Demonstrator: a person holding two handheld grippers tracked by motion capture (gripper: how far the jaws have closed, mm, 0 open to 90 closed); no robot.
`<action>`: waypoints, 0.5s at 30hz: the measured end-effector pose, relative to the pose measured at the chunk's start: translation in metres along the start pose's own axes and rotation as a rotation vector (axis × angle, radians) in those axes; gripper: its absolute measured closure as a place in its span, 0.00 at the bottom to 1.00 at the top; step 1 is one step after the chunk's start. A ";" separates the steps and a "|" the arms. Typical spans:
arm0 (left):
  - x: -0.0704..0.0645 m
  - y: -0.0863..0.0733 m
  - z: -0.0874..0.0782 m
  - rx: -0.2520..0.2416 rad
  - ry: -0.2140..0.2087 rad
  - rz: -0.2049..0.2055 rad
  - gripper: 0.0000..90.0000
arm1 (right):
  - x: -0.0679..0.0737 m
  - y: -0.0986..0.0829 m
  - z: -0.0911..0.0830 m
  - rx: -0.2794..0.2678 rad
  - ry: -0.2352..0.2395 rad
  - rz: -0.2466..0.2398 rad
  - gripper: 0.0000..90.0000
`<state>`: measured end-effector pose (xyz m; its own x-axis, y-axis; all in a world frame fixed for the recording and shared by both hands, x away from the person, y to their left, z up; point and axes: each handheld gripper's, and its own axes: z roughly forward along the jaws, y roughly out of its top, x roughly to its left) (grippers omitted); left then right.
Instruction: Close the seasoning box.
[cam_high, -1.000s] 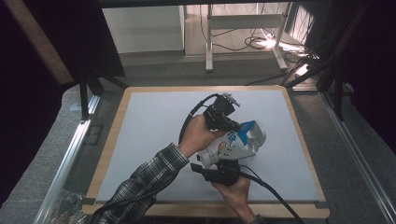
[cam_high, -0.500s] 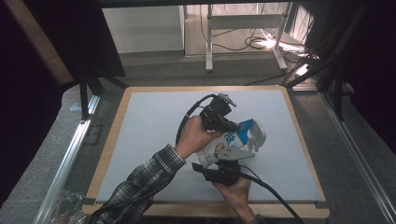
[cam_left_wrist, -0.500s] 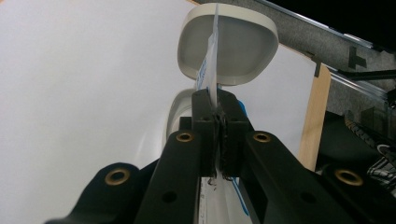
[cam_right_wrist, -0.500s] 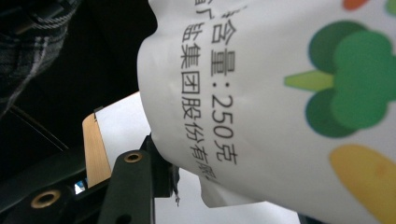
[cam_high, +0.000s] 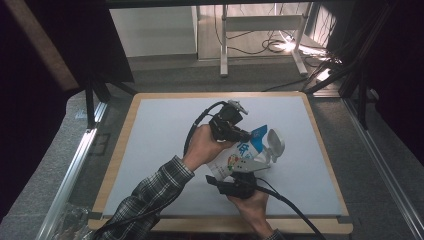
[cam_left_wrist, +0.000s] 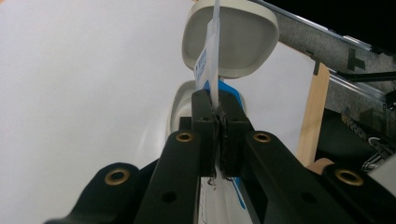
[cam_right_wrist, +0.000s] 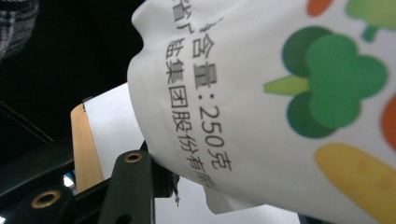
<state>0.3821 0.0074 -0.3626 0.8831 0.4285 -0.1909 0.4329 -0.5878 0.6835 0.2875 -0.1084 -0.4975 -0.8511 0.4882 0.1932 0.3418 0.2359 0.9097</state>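
We are tipping the pouch (cam_high: 239, 155) a little further over the white container (cam_high: 274, 144), its blue top edging right with our left tool (cam_high: 245, 135).

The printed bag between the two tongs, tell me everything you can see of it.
The bag is a soft white plastic pouch with a blue top corner, printed with cartoon vegetables, including broccoli, and black Chinese text that includes "250". It is held up off the white table, slanting between both tongs. The left tongs are shut on its thin flat top edge; the right tongs hold its lower end, their jaws largely hidden behind it. Beyond it sits a pale container with a hinged lid standing open.
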 end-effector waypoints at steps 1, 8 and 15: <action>0.000 -0.001 -0.001 -0.003 -0.001 -0.002 0.97 | 0.000 0.000 0.000 0.003 -0.002 0.001 0.61; 0.002 -0.007 -0.005 -0.009 -0.002 -0.009 0.97 | -0.002 -0.002 0.003 0.025 -0.016 0.009 0.61; 0.007 -0.013 -0.010 -0.017 0.004 -0.031 0.97 | -0.007 -0.005 0.006 0.040 -0.042 0.008 0.61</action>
<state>0.3809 0.0250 -0.3664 0.8686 0.4493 -0.2089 0.4567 -0.5624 0.6893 0.2941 -0.1081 -0.5053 -0.8311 0.5247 0.1841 0.3648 0.2645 0.8927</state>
